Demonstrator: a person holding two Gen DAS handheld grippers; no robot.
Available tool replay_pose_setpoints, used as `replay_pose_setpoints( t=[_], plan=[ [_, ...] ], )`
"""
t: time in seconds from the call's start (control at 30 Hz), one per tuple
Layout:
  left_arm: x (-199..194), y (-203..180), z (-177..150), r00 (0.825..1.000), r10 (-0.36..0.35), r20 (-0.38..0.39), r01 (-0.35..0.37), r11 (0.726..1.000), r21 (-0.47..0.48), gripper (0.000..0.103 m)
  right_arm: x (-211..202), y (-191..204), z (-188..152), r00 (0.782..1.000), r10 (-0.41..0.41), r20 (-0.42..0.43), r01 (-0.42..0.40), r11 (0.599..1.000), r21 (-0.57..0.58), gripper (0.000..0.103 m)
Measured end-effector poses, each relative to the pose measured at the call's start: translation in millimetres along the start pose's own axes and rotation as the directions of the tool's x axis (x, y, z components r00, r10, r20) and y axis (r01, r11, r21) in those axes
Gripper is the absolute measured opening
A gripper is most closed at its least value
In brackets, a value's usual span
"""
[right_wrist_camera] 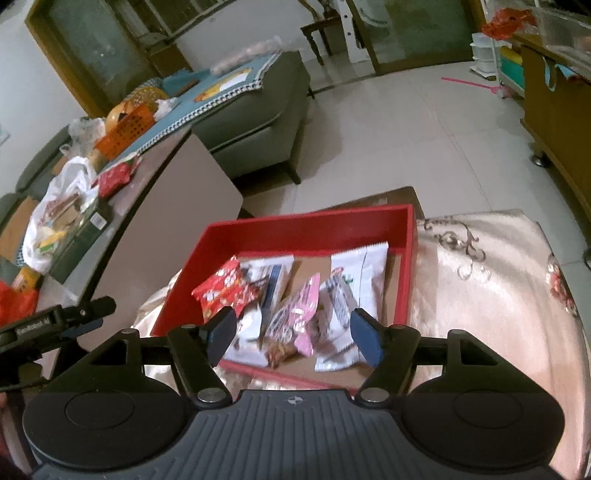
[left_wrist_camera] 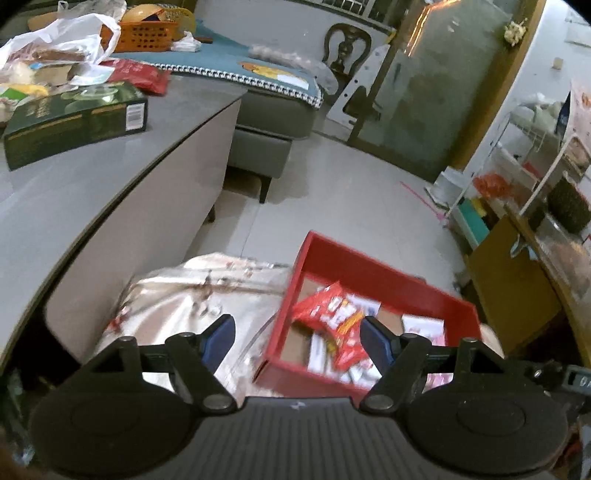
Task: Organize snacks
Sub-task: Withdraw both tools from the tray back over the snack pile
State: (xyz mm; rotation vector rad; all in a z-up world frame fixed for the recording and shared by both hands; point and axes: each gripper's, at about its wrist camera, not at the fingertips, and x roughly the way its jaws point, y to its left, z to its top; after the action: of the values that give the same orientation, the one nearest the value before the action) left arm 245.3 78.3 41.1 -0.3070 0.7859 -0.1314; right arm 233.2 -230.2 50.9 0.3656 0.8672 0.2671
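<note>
1. Nearest the left wrist camera, the left gripper (left_wrist_camera: 297, 338) hangs with its blue pads spread and nothing between them; it sits above the near left corner of the red box (left_wrist_camera: 373, 271).
2. Seen past that gripper, a red packet (left_wrist_camera: 334, 314) lies in the box on top of white packets, blurred in this view.
3. Right gripper (right_wrist_camera: 293, 330) likewise has its pads apart and grips nothing; it hovers over the near edge of the box (right_wrist_camera: 310, 225).
4. From the right wrist view the box holds several snacks: the red packet (right_wrist_camera: 225, 291) at the left, a pink packet (right_wrist_camera: 299, 310) in the middle, a white packet (right_wrist_camera: 360, 273) toward the right, and another white one with a blue strip (right_wrist_camera: 271, 277) behind the red.
5. Bare cardboard shows on the box floor between the packets.
6. The box rests on a shiny floral cloth (right_wrist_camera: 498, 288), which spreads to its right; a brown flap of cardboard pokes out behind the far wall.
7. Left of the box stands a grey table (left_wrist_camera: 92, 192) carrying more snacks: a dark green box (left_wrist_camera: 77, 122), a red bag (left_wrist_camera: 142, 74), a white plastic bag (left_wrist_camera: 62, 33) and an orange basket (left_wrist_camera: 142, 35).
8. Beyond the table is a grey sofa (right_wrist_camera: 258, 110) with a teal cover.
9. The left gripper's black body shows at the left edge of the right wrist view, beside the table.
</note>
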Motion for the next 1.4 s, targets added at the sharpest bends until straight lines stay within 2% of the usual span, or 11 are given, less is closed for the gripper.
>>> replay_pose_setpoints(
  t=[0.33, 0.6, 0.9, 1.13, 1.4],
  plan=[
    [-20, 9, -25, 0.999, -0.013, -0.044, 0.014, 1.0, 0.019, 0.068, -27, -4, -30, 0.999, -0.029, -0.016, 0.029, 1.0, 0.012, 0.076],
    [-22, -20, -54, 0.994, -0.027, -0.107, 0.041, 0.99, 0.134, 0.068, -36, -10, -53, 0.996, -0.064, -0.056, 0.065, 0.998, 0.014, 0.077],
    [-22, -53, -82, 0.985, -0.043, -0.167, 0.082, 0.968, 0.237, 0.068, -53, -14, -84, 0.992, -0.093, -0.087, 0.094, 0.996, 0.009, 0.08],
    [-23, -68, -104, 0.977, -0.046, -0.207, 0.105, 0.953, 0.283, 0.068, -63, -24, -106, 0.987, -0.115, -0.115, 0.117, 0.993, 0.013, 0.083],
    [-22, -95, -138, 0.965, -0.034, -0.261, 0.134, 0.917, 0.375, 0.068, -66, -33, -138, 0.974, -0.16, -0.158, 0.164, 0.986, 0.014, 0.085]
  ],
)
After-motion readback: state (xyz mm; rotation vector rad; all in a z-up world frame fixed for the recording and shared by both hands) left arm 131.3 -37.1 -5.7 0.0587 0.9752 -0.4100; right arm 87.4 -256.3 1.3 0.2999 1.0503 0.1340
